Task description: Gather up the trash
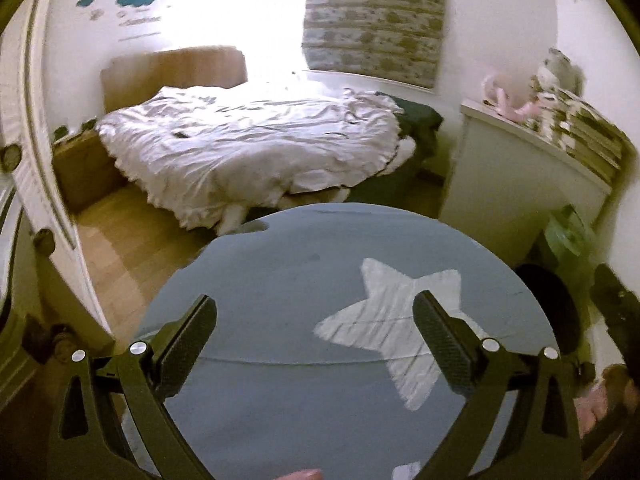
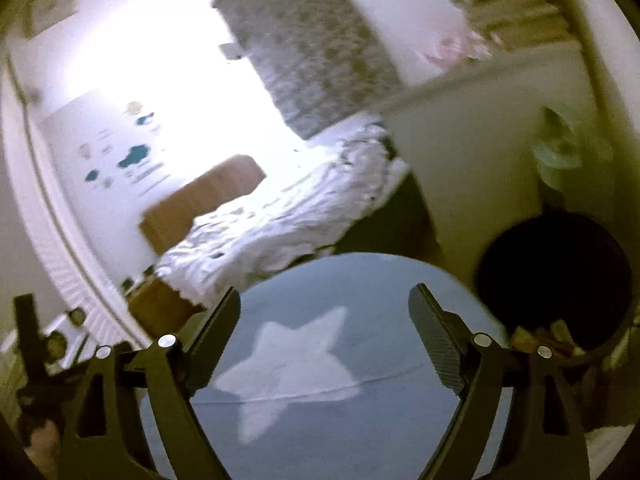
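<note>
While the dark round bin [image 2: 554, 280] stands at the right edge of the round grey star rug [image 1: 320, 264], beside the white desk [image 1: 520, 184], both the left gripper [image 1: 316, 320] and right gripper [image 2: 324, 312] hang spread and empty above the rug, with the rumpled bed [image 1: 248, 140] beyond.

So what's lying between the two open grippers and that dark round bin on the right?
Only the round blue rug with its white star. In the right wrist view the bin sits just past the rug's right edge; no trash shows between.
</note>
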